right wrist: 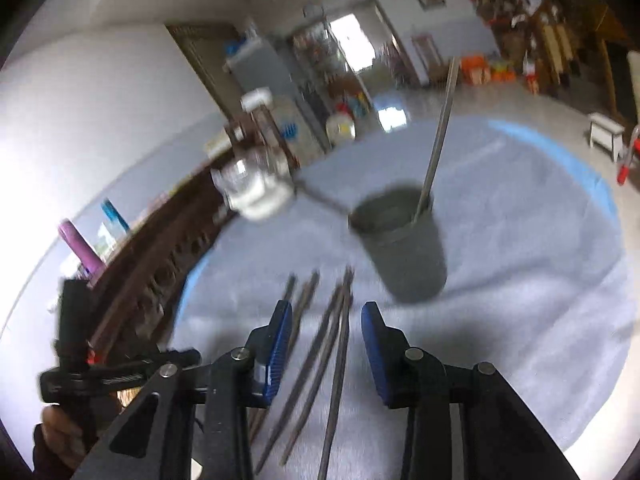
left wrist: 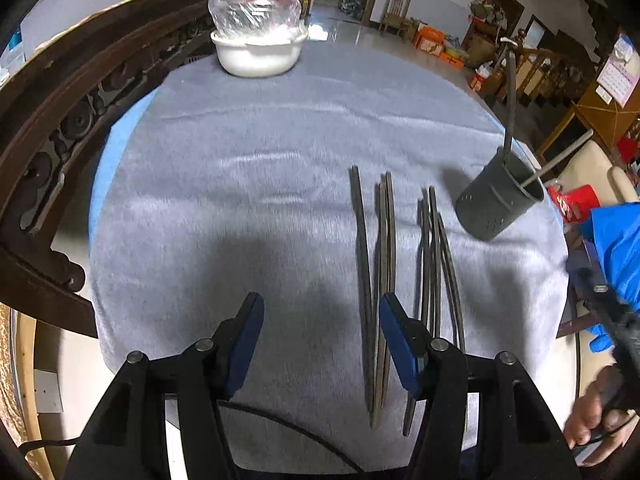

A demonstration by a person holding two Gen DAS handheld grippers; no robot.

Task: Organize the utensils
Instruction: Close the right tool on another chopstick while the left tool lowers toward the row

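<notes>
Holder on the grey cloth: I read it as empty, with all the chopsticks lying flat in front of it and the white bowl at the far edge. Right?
Not quite. The holder is not empty: two chopsticks already stand in it, as both wrist views show. The rest holds: the other chopsticks lie flat on the cloth, and the white bowl sits at the far edge.

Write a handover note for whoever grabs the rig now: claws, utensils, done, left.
Left claw: open, empty, over the grey cloth beside the loose chopsticks.
Right claw: open, empty, over those chopsticks.
Holder: dark cup standing at the cloth's right side, two sticks already in it.
White bowl: far edge, untouched.
Left: several chopsticks lie flat; move them into the holder.
</notes>
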